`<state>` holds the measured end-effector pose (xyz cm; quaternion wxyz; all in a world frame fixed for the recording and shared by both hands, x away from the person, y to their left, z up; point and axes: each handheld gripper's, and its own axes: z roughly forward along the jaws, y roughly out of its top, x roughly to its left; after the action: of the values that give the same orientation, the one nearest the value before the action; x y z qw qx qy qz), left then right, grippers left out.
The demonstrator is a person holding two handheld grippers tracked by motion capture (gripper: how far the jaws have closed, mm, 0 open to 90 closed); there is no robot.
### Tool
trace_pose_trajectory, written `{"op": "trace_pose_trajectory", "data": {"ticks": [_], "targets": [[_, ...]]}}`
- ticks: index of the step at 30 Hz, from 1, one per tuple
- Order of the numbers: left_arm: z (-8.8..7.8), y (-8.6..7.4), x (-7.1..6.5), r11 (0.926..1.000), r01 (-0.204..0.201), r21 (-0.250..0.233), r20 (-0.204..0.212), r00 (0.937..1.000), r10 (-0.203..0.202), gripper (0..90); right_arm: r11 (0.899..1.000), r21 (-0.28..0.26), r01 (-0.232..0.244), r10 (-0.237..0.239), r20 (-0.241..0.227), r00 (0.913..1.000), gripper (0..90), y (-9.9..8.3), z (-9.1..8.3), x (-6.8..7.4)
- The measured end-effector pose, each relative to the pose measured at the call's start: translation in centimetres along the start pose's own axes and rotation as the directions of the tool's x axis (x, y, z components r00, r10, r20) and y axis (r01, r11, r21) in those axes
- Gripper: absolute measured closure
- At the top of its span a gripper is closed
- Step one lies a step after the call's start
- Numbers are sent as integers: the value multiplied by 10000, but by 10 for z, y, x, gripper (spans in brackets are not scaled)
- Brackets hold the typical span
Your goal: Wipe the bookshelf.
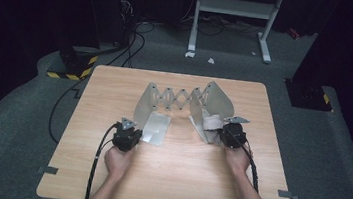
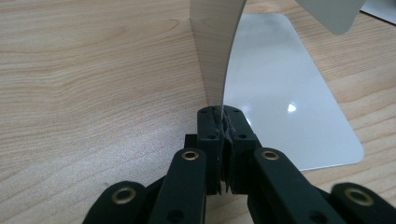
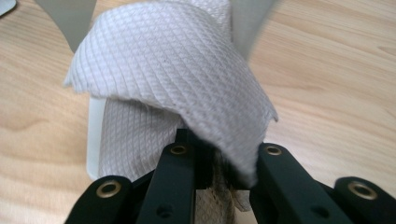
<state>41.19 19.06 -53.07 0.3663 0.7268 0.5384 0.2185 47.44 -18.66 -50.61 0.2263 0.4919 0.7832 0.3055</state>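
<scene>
A grey metal rack (image 1: 173, 99) stands mid-table: two upright end plates joined by a scissor lattice, each with a flat foot. My left gripper (image 1: 130, 130) is at the left end plate. In the left gripper view my left gripper (image 2: 219, 114) is shut on the thin edge of that upright plate (image 2: 215, 42), beside its foot (image 2: 280, 93). My right gripper (image 1: 227, 133) is at the right end plate and is shut on a white waffle-weave cloth (image 1: 211, 121). In the right gripper view the cloth (image 3: 177, 70) drapes over my right gripper (image 3: 212, 142) and hides its tips.
The light wooden table (image 1: 170, 179) has bare room in front of the rack and to both sides. Black cables (image 1: 97, 161) trail from the grippers toward the near edge. A white metal stand (image 1: 235, 8) and cables lie on the floor beyond.
</scene>
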Motion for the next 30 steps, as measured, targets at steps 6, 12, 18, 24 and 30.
{"op": "trace_pose_trajectory", "data": {"ticks": [6,12,18,24,30], "targets": [[0,0,0,10000,1,1,1,10000,-1,864,9996,-132,-234,234,8,9997,827,-12,-13,-12],[0,0,0,10000,14,0,13,10000,-14,864,9962,-162,-852,856,238,9960,826,-18,-23,-36],[0,0,1,10000,29,-27,36,10000,-29,864,9896,-195,-1422,1427,283,9894,826,-16,-20,-50],[0,0,2,10000,70,-3,163,9998,-70,863,9884,38,-1521,1521,-49,9884,825,-10,-6,-47],[0,0,2,10000,66,12,204,9998,-66,863,9931,117,-1169,1174,-579,9914,825,-4,2,-38]]}}
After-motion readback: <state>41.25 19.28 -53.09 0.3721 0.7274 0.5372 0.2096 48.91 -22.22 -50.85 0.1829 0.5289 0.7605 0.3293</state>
